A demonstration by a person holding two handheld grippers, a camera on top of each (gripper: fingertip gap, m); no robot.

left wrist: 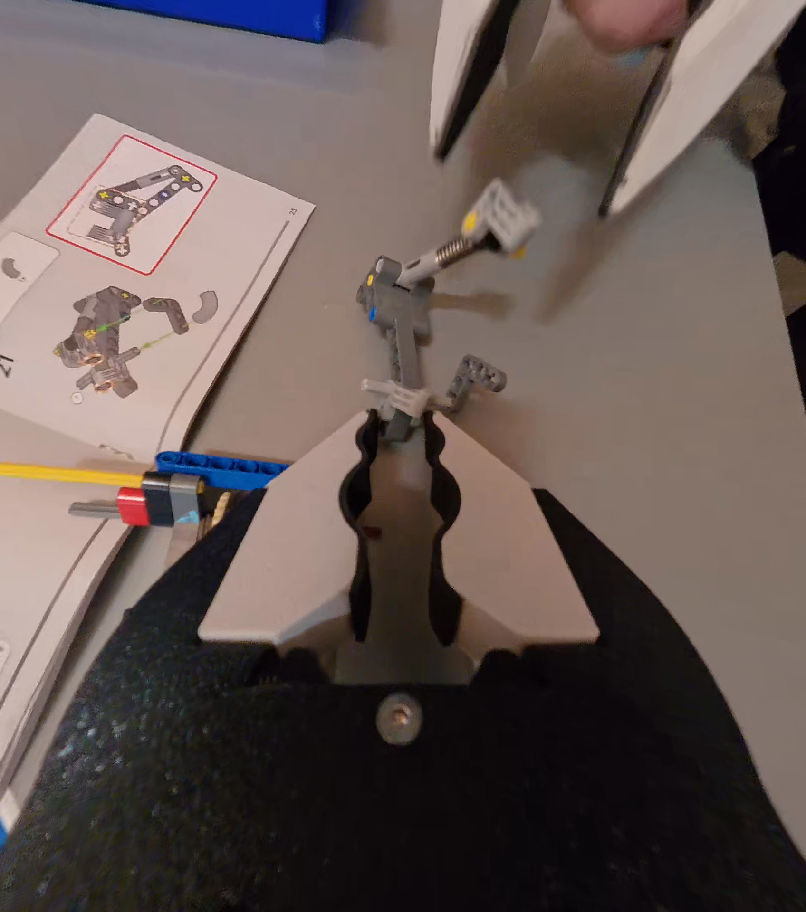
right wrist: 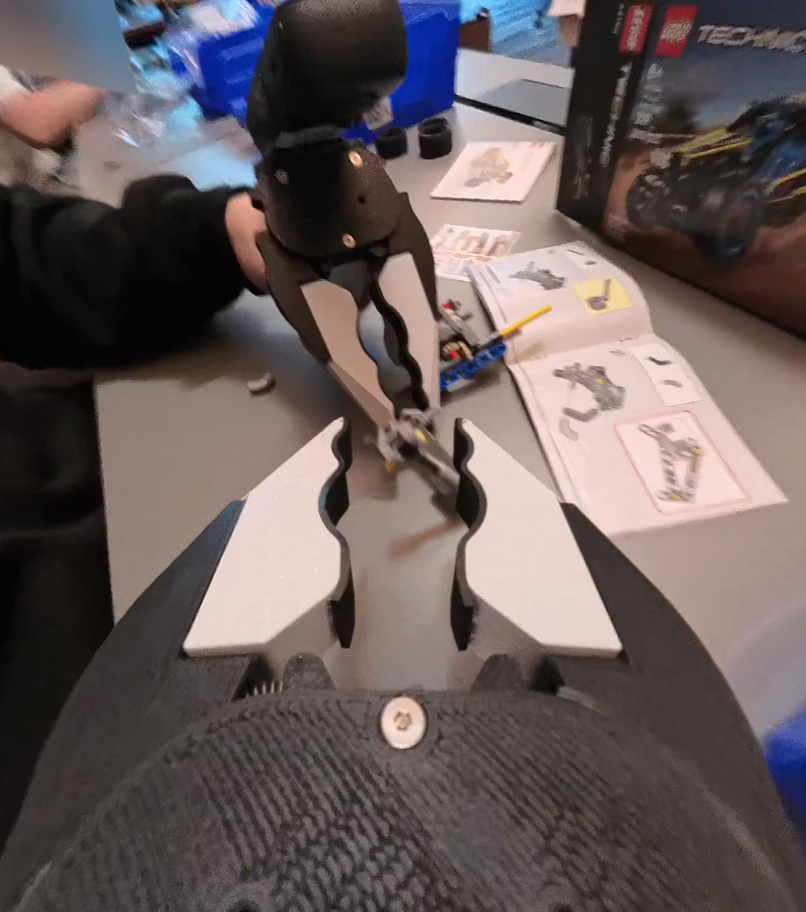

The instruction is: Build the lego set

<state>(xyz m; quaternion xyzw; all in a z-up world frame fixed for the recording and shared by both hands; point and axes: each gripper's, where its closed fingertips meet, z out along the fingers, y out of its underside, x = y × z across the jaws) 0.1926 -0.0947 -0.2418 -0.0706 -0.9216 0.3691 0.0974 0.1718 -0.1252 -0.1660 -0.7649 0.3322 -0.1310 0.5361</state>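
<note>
the right gripper (left wrist: 519, 182) was blurry and cut off at the top; the blue piece (left wrist: 223, 469) hid partly behind the left gripper (left wrist: 398, 419)

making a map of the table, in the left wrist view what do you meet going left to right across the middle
instruction booklet → yellow axle → blue beam → grey lego assembly, shut in the left gripper → right gripper, open, at the upper right
</note>
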